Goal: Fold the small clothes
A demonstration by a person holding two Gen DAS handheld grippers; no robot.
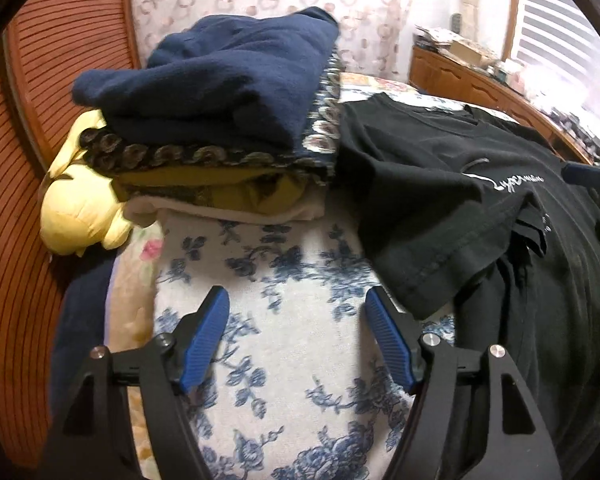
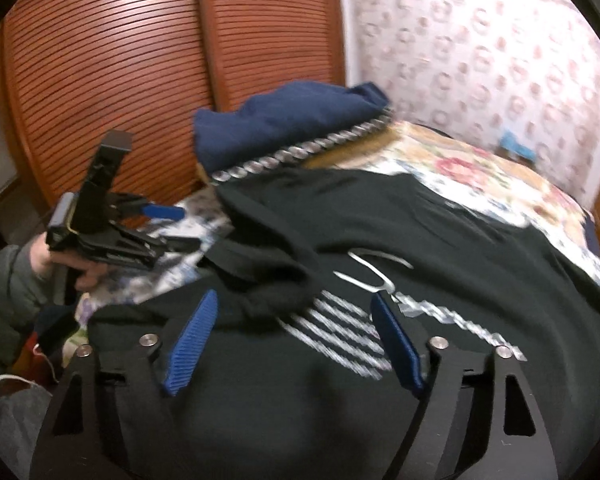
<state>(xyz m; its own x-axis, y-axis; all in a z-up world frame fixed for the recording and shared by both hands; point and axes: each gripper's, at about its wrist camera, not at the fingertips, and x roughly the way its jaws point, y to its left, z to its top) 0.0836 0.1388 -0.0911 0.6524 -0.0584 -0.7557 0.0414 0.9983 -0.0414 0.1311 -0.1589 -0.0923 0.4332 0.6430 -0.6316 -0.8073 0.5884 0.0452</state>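
Note:
A black T-shirt (image 1: 452, 184) with white lettering lies spread on the bed, one sleeve folded over its front; it also shows in the right wrist view (image 2: 400, 220). My left gripper (image 1: 296, 304) is open and empty over the blue-flowered bedcover (image 1: 284, 344), just left of the shirt's sleeve edge. My right gripper (image 2: 294, 312) is open and empty just above the shirt's printed chest, near the folded sleeve (image 2: 276, 276). The left gripper also shows in the right wrist view (image 2: 168, 220), held by a hand at the left.
A stack of folded clothes (image 1: 220, 92), navy on top, sits at the back left of the bed, with a yellow plush toy (image 1: 80, 216) beside it. Slatted wooden wardrobe doors (image 2: 120, 60) stand to the left. A wooden dresser (image 1: 460, 76) is at the back right.

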